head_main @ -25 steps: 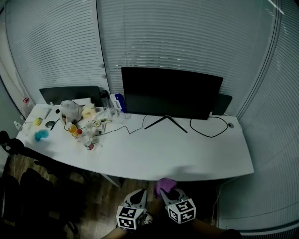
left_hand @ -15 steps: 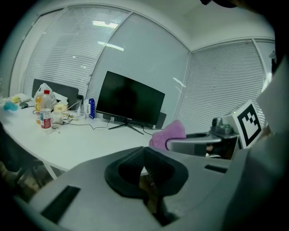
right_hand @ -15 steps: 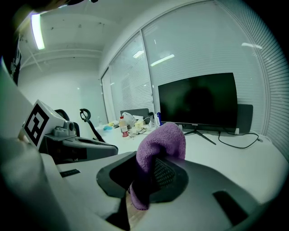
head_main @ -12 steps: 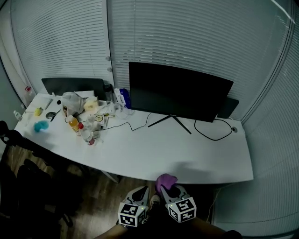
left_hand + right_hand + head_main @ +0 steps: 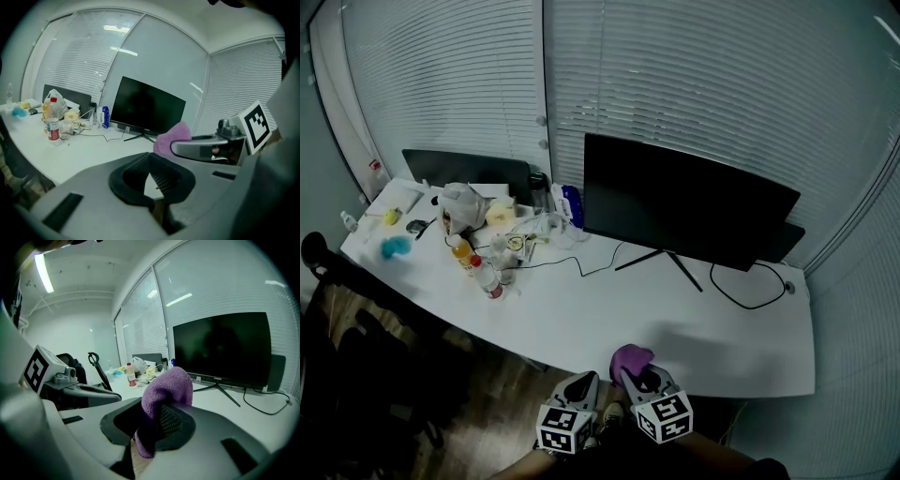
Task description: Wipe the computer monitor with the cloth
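Monitor [image 5: 689,211]: centre-right of head view, upright on a V-foot, at the back of the white surface [image 5: 609,309]. Its long axis runs left to right, dropping slightly rightward, and the dark screen faces the camera.

Cloth [image 5: 166,390]: purple, bunched, at bottom centre of head view, pinched in the right claw [image 5: 157,420]. The top bulges past the jaw tips; the lower end is lost between the pads.

Left claw [image 5: 151,176]: jaw tips together, nothing held.

Small clutter at left of the surface is hard to make out.
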`<control>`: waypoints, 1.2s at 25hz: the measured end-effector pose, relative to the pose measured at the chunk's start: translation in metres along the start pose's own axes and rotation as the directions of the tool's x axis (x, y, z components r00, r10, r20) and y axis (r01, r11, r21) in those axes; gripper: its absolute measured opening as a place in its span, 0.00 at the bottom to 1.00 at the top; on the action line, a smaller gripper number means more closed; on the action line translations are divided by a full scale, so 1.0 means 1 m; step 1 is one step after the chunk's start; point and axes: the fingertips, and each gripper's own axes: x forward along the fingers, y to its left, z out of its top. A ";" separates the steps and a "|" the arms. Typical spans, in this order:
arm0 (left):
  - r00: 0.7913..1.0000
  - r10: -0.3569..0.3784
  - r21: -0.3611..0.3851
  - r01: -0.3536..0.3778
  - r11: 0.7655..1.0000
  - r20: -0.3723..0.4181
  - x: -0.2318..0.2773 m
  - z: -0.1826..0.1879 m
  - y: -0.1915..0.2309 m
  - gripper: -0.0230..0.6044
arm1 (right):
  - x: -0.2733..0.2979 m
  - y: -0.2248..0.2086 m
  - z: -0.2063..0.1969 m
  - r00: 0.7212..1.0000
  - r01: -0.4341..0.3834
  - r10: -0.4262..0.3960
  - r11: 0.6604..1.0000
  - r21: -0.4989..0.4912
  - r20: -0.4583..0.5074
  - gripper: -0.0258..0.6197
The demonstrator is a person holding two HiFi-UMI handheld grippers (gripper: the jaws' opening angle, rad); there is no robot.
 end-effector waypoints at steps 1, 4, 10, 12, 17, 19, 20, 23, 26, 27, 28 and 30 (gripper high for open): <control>1.000 0.010 -0.001 -0.010 1.000 0.004 0.004 0.005 0.003 0.05 | 0.005 -0.004 0.004 1.000 -0.011 0.011 1.000 -0.004 0.001 0.16; 0.999 0.040 0.001 -0.040 0.999 0.019 0.018 0.021 0.011 0.05 | 0.020 -0.015 0.018 0.999 -0.043 0.043 0.999 -0.015 0.009 0.16; 0.993 0.107 0.004 -0.107 0.994 0.044 0.042 0.046 0.022 0.05 | 0.045 -0.036 0.037 0.993 -0.114 0.115 0.993 -0.031 0.022 0.16; 0.990 0.127 0.009 -0.128 0.992 0.053 0.049 0.051 0.024 0.05 | 0.054 -0.043 0.042 0.990 -0.137 0.138 0.990 -0.035 0.032 0.16; 0.984 0.172 0.013 -0.173 0.985 0.053 0.066 0.056 0.028 0.05 | 0.072 -0.057 0.051 0.981 -0.185 0.186 0.982 -0.030 0.046 0.16; 0.981 0.188 0.013 -0.189 0.982 0.048 0.070 0.060 0.029 0.05 | 0.076 -0.061 0.054 0.978 -0.201 0.202 0.979 -0.026 0.045 0.16; 0.980 0.195 0.015 -0.196 0.981 0.047 0.072 0.063 0.029 0.05 | 0.078 -0.062 0.056 0.977 -0.207 0.208 0.978 -0.024 0.048 0.16; 0.976 0.211 0.021 -0.213 0.977 0.048 0.080 0.073 0.036 0.05 | 0.084 -0.070 0.066 0.975 -0.210 0.210 0.978 -0.016 0.067 0.16; 0.974 0.224 0.020 -0.225 0.974 0.041 0.091 0.083 0.044 0.05 | 0.091 -0.084 0.076 0.977 -0.196 0.196 0.981 0.000 0.083 0.16; 0.973 0.226 0.024 -0.227 0.974 0.035 0.093 0.086 0.046 0.05 | 0.093 -0.089 0.078 0.978 -0.191 0.189 0.982 0.009 0.086 0.16; 0.973 0.229 0.029 -0.229 0.973 0.030 0.095 0.089 0.048 0.05 | 0.094 -0.092 0.079 0.979 -0.185 0.183 0.983 0.019 0.089 0.16; 0.973 0.229 0.043 -0.230 0.972 0.024 0.098 0.096 0.053 0.05 | 0.098 -0.097 0.081 0.980 -0.174 0.170 0.984 0.037 0.099 0.16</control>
